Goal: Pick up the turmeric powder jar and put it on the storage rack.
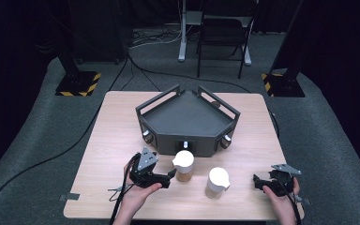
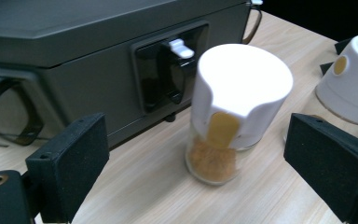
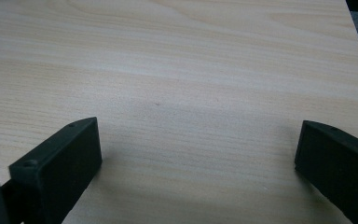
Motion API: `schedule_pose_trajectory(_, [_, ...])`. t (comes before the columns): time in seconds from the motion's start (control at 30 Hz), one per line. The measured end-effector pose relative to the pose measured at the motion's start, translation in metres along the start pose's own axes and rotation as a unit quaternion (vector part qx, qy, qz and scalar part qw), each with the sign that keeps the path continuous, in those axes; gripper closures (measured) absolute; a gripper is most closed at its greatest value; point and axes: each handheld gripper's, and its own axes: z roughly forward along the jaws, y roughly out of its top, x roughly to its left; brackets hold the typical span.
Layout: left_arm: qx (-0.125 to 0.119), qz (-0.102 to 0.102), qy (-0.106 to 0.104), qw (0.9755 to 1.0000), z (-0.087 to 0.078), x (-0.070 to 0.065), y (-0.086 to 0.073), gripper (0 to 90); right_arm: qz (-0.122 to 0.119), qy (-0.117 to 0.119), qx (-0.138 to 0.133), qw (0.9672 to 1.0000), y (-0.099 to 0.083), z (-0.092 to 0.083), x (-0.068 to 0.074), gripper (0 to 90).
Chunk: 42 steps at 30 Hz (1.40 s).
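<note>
No readable text, label, brand, number or sign appears on anything here.

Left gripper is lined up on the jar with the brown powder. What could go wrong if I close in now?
The left gripper is open with the jar ahead of it, not yet between its jaws; closing early could knock it over. The second jar stands near and could get bumped. The grey tray sits right behind, limiting forward travel.

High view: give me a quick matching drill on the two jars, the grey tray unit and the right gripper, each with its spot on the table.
Things:
1. left jar
2. right jar
3. grey tray unit
4. right gripper

Places:
A. table centre, far side
B. near the right edge, jaws open
C. just ahead of the left gripper
D. between the two grippers

Pairs: 1-C, 2-D, 3-A, 4-B
</note>
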Motion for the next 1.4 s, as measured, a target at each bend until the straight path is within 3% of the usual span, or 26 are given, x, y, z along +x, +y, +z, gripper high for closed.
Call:
schedule_pose_trajectory(0.33, [0.003,0.01,-0.014,0.9998,0.016,-0.007,0.008,6.8,0.0,0.0,0.0,1.0,0.0,0.0,0.0,0.0])
schedule_pose_trajectory(0.87, [0.007,0.002,-0.03,0.9995,0.045,-0.009,0.011,7.8,-0.001,0.001,0.0,1.0,0.0,0.0,0.0,0.0])
schedule_pose_trajectory(1.4, [0.003,0.006,-0.023,0.9997,0.073,-0.02,0.008,10.6,-0.002,0.002,0.0,1.0,0.0,0.0,-0.001,0.0])
